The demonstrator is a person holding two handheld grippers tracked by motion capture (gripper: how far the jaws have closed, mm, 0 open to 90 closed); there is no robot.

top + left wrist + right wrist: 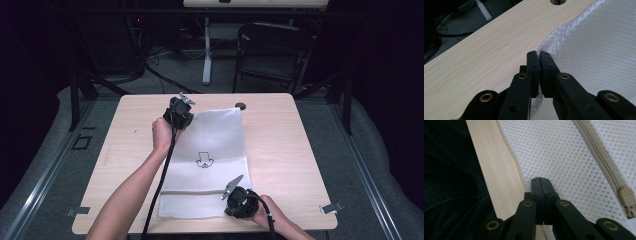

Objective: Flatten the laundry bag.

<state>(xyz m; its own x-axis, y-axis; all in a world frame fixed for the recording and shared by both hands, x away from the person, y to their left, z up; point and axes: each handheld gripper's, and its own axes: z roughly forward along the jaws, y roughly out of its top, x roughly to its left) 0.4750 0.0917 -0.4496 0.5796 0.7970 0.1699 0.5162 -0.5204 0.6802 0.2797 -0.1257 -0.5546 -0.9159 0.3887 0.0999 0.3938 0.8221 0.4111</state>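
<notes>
White mesh bag (210,160) lies flat on the wooden table (280,130), long axis running away from the person, small black print near its middle. Left gripper (180,112) sits at the bag's far left corner; in the left gripper view its jaws are pinched together on the bag's puckered edge (549,47). Right gripper (239,202) sits at the bag's near right corner by the table's front edge, jaws clamped shut on the mesh (554,160) at the bag's edge. A beige zipper (604,170) runs just beside them, its pull (627,200) close by.
</notes>
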